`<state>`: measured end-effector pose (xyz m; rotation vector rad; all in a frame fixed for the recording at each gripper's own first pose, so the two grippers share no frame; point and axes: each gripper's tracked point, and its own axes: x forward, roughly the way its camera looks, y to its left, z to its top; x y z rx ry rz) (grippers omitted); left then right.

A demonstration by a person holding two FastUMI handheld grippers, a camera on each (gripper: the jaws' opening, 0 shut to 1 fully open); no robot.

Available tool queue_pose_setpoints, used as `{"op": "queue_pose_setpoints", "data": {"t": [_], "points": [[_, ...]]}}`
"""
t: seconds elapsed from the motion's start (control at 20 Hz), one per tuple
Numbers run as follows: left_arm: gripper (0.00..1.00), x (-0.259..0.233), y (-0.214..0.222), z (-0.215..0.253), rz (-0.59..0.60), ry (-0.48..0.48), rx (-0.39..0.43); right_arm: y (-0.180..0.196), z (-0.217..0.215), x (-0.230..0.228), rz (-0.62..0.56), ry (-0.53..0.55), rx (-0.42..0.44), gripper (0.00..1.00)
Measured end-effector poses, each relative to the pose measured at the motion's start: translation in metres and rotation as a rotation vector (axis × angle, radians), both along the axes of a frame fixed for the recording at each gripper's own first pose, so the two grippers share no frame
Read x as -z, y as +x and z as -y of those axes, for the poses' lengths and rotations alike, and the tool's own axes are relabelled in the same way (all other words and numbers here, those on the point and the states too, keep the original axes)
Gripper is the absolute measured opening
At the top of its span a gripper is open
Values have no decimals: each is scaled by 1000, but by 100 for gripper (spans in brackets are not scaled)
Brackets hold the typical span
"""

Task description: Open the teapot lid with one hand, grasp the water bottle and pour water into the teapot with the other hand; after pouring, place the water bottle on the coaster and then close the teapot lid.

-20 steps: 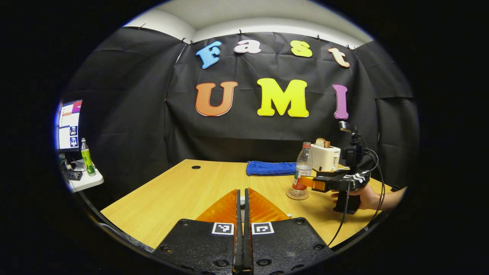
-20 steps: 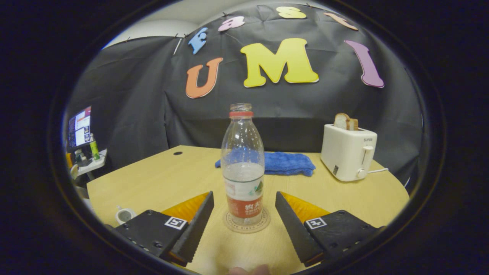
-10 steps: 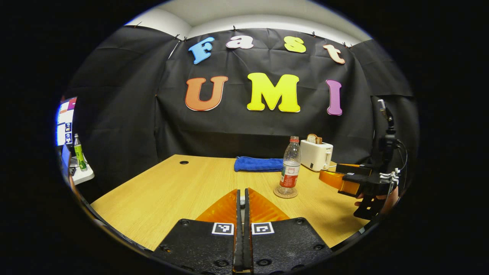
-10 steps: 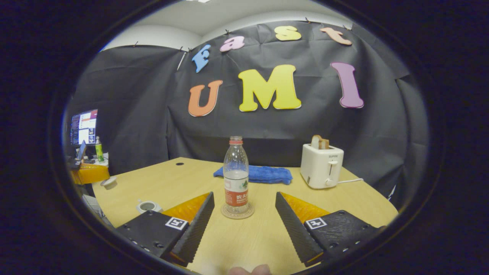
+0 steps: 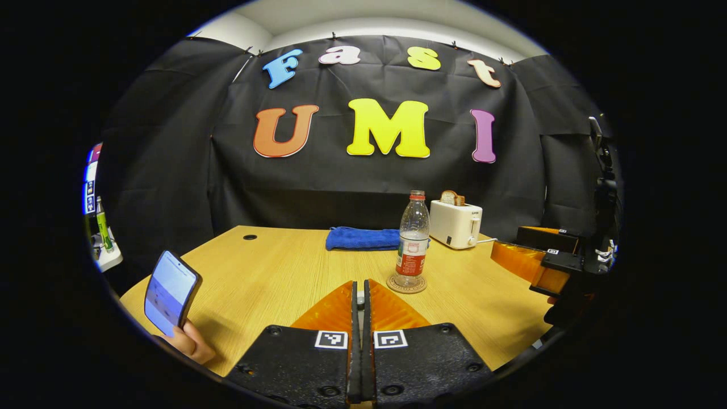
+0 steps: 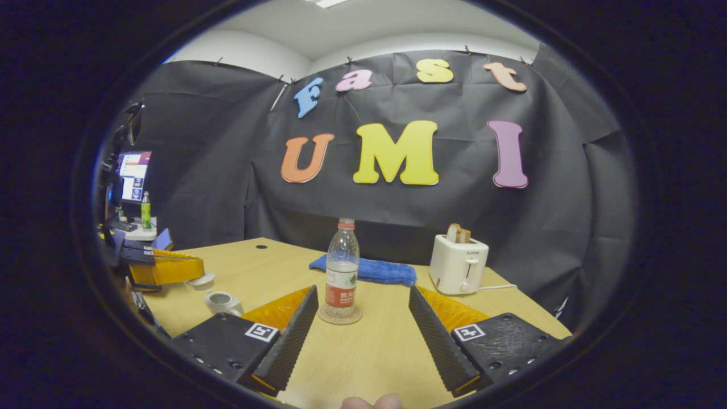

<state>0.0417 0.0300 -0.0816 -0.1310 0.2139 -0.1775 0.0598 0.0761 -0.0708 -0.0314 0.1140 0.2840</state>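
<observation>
In the left gripper view, the left hand-held gripper (image 5: 360,295) sits low over the near edge of the wooden desk (image 5: 272,272) with its two fingers pressed flat together; a small pale thing shows in the slit between them near the tips, too little of it to name it or to say whether they grip it. Beyond the tips, slightly to the right, the water bottle (image 5: 412,241) stands upright on the round coaster (image 5: 406,284), uncapped and partly filled. Behind it a blue towel (image 5: 356,238) lies folded near the far edge, and a white toaster (image 5: 455,224) with a slice of bread in it stands just right of the bottle. At the right edge the right hand-held gripper (image 5: 531,261) hovers above the desk, clear of the bottle. At lower left a hand (image 5: 190,343) holds up a phone (image 5: 170,292). In the right gripper view, the right hand-held gripper (image 6: 360,315) has its fingers spread wide with nothing between them; the water bottle (image 6: 342,270) on its coaster (image 6: 339,315) stands ahead of the gap, apart from both fingers. The teapot (image 6: 221,302), small and white, sits on the desk (image 6: 375,352) at left with its top open, and the teapot lid (image 6: 203,280) appears at the tip of the left hand-held gripper (image 6: 196,272), just above and beside the pot. The towel (image 6: 377,271) and toaster (image 6: 457,264) stand behind.
</observation>
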Motion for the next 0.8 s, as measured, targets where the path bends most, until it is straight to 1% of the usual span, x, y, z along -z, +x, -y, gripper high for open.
{"op": "queue_pose_setpoints", "data": {"t": [0.15, 0.25, 0.5, 0.8], "points": [[3, 5, 5, -1, 2, -3, 10, -3, 0, 0, 14, 1, 7, 96], [3, 8, 8, -2, 5, -4, 12, -4, 1, 3, 13, 0, 15, 94], [3, 22, 16, -3, -13, 4, 14, -1, 13, 15, -9, 16, 45, 94], [3, 37, 26, -9, -30, 49, -18, 6, 33, 26, -46, 51, 90, 94]]}}
